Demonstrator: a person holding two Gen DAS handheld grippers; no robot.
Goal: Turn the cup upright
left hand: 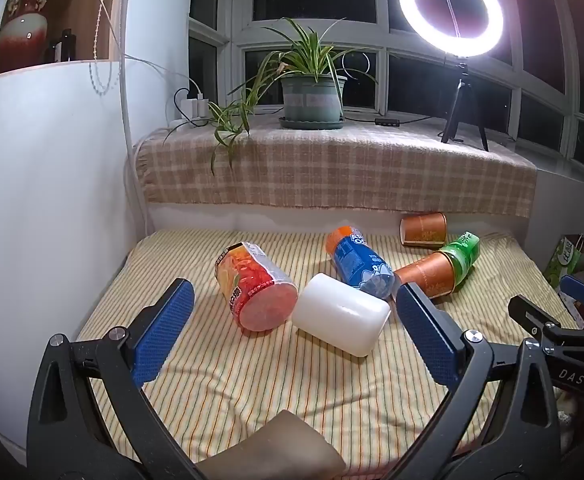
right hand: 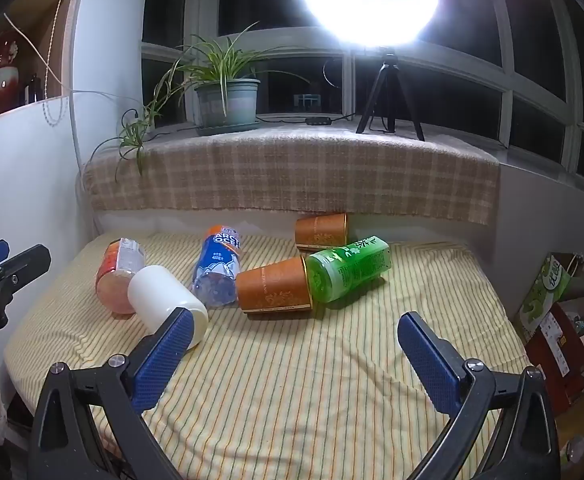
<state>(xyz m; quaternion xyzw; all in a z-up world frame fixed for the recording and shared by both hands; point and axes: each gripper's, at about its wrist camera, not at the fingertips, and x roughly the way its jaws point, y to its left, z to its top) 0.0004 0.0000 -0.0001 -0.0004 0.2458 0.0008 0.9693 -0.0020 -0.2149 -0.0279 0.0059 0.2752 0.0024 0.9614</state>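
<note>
Both grippers are hovering released over the striped cloth (right hand: 292, 380), holding nothing. The left gripper (left hand: 294, 308) is spreading its jaws wide, and the white cup (left hand: 340, 314) is lying on its side between the blue pads (left hand: 163, 332), nearer the right pad, at the frame's centre. A red-orange cup (left hand: 251, 290) is lying tipped just left of it, touching. In the right wrist view, the right gripper (right hand: 292, 344) is gaping below centre; the orange paper cup (right hand: 273, 285) is lying tipped above the gap, against the green bottle (right hand: 346, 272). The blue bottle (right hand: 217, 268) is lying left of it.
</note>
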